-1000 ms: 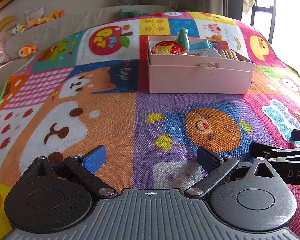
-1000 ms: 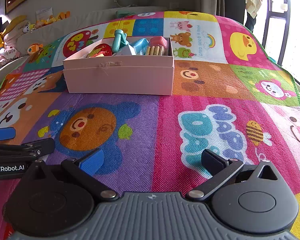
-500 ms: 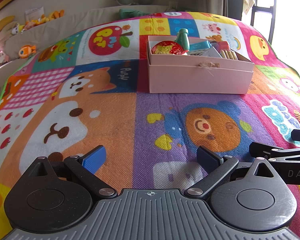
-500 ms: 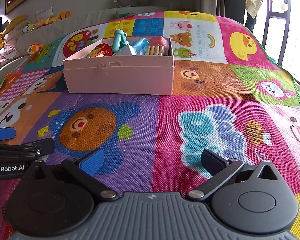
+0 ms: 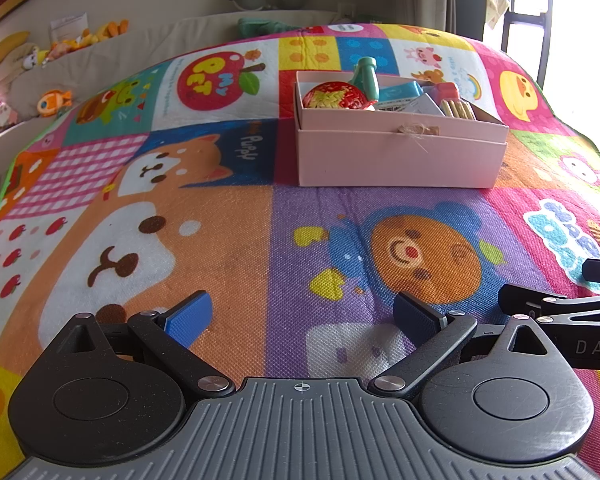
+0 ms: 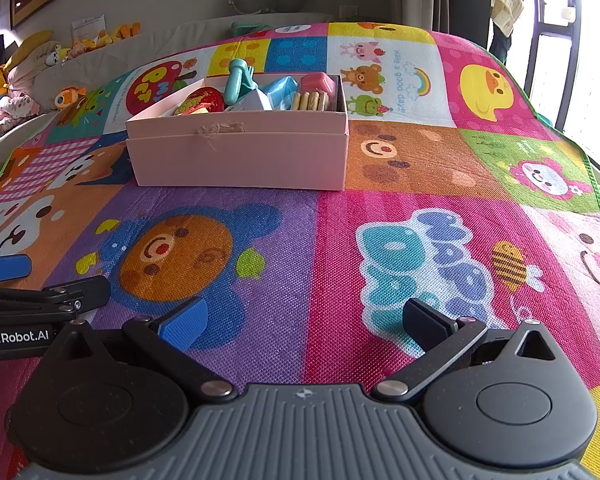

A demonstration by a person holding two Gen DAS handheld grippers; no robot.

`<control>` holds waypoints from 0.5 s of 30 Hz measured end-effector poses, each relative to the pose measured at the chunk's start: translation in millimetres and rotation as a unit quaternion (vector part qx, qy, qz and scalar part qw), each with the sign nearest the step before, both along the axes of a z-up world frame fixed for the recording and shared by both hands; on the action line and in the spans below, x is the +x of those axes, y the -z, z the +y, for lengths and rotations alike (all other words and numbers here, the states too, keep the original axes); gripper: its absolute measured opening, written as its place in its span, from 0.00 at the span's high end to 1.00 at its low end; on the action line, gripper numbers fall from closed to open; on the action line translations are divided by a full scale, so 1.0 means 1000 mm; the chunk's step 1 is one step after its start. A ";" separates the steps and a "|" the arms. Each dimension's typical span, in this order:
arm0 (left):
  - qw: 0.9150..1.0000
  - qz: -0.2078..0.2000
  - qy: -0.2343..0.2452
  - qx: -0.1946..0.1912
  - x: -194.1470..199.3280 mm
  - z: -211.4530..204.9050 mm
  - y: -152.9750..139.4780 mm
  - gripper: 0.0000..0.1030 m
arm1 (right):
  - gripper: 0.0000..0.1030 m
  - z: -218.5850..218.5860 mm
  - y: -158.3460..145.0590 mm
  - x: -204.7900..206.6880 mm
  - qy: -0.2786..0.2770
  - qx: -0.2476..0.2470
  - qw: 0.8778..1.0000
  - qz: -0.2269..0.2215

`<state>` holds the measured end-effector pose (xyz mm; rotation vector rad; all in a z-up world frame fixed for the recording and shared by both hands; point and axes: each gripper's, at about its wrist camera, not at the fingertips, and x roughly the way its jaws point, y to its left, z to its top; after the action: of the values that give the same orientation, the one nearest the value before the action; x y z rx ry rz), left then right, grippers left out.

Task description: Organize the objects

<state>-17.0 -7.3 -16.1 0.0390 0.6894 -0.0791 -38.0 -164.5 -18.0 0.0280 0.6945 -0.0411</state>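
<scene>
A pink cardboard box (image 5: 400,156) (image 6: 240,156) stands on the colourful play mat, well ahead of both grippers. Inside it lie a red and gold ball (image 5: 334,96) (image 6: 200,101), a teal toy (image 5: 366,74) (image 6: 238,80), a blue packet (image 6: 282,88), a pink block (image 6: 318,82) and several wooden sticks (image 5: 458,109) (image 6: 310,101). My left gripper (image 5: 302,316) rests low over the mat, open and holding nothing. The right gripper (image 6: 304,318) sits beside it, also open with nothing between its fingers. Each gripper's side shows at the edge of the other's view.
The play mat (image 5: 220,216) (image 6: 440,160) covers a wide surface around the box. Plush toys (image 5: 54,100) (image 6: 70,96) line a beige cushion at the far left. A window and dark frame (image 6: 548,40) stand at the right.
</scene>
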 end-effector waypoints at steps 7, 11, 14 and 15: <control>1.000 0.000 0.000 0.000 0.000 0.000 0.000 0.02 | 0.00 0.000 0.000 0.000 0.000 0.000 1.000 0.000; 1.000 0.000 0.000 -0.001 0.000 0.000 0.000 0.02 | 0.00 0.000 0.000 0.000 0.000 0.000 1.000 0.000; 1.000 0.000 0.000 0.000 0.000 0.000 0.000 0.02 | 0.00 0.000 0.000 0.000 0.000 0.000 1.000 0.000; 1.000 0.000 0.000 0.000 0.000 0.000 0.000 0.02 | 0.00 0.000 0.000 0.000 0.000 0.000 1.000 0.000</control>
<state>-16.9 -7.2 -16.4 0.0393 0.6893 -0.0798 -38.4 -164.4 -17.9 0.0279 0.6944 -0.0411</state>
